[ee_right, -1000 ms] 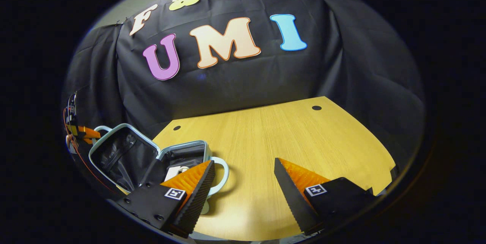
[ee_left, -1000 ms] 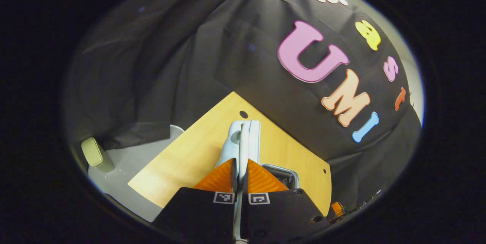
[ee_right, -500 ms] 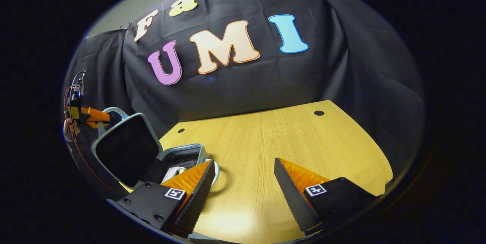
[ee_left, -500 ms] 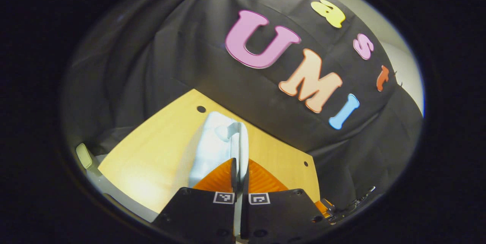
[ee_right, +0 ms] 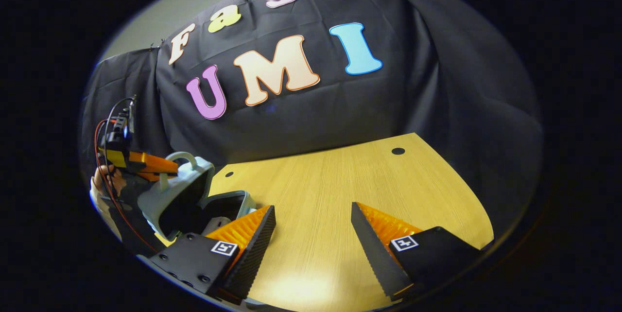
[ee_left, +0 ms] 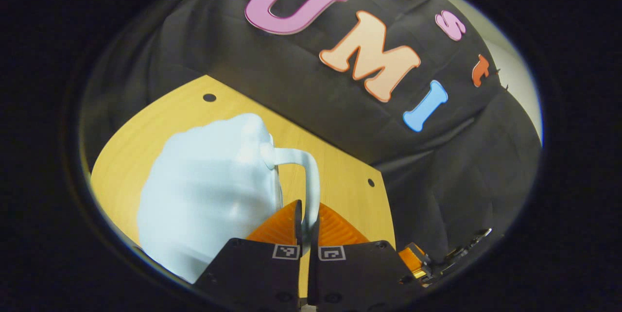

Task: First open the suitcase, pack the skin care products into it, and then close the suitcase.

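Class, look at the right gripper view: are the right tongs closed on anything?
No, the right tongs stand wide apart over the bare wooden table, with nothing between them.

Over the last second the lid (ee_left: 209, 190) has swung from wide open toward the base (ee_right: 228, 202) — in the right gripper view its dark lining faced the camera at lower left, and now it leans over the base, leaving a narrower gap. The left gripper (ee_left: 306, 215), clamped on the lid's handle (ee_left: 303, 171), has risen and moved rightward in the right gripper view, from the far left edge to above the lid. In the left gripper view the lid's pale outer shell has grown from a thin edge-on strip at centre into a broad shape at lower left — the table (ee_left: 340, 181) has slid upward.
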`<state>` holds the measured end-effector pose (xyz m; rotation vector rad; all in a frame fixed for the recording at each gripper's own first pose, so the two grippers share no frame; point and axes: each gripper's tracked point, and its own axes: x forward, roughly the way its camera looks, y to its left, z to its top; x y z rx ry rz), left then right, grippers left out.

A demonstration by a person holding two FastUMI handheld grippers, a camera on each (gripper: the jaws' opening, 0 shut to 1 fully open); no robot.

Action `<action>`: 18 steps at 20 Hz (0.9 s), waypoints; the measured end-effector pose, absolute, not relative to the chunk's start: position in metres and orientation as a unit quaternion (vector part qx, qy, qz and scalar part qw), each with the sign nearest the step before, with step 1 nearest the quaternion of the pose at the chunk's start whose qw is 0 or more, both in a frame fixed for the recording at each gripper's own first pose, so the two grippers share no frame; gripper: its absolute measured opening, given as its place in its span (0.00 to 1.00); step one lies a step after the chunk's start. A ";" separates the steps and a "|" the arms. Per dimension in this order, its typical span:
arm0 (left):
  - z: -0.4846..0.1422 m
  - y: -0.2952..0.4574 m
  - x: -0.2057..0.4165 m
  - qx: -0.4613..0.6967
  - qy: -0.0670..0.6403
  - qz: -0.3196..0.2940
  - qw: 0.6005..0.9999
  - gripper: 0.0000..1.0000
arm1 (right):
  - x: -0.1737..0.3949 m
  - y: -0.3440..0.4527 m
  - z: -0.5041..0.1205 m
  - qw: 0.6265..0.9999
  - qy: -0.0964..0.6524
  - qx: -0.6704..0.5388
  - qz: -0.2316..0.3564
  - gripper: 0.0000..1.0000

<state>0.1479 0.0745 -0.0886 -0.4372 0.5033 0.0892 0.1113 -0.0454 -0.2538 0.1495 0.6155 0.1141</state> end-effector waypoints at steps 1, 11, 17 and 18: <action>-0.098 0.067 0.155 -0.207 0.255 0.047 0.943 0.00 | 0.112 -0.048 -0.254 0.948 0.303 0.076 0.055 0.98; -0.221 0.036 0.178 -0.085 0.365 0.091 0.923 0.01 | 0.104 -0.050 -0.258 0.944 0.307 0.099 0.064 0.98; -0.242 0.033 0.178 -0.041 0.393 0.125 0.910 0.27 | 0.111 -0.051 -0.248 0.949 0.292 0.093 0.067 0.98; -0.238 0.029 0.178 -0.043 0.391 0.126 0.911 0.32 | 0.112 -0.051 -0.246 0.951 0.289 0.091 0.067 0.98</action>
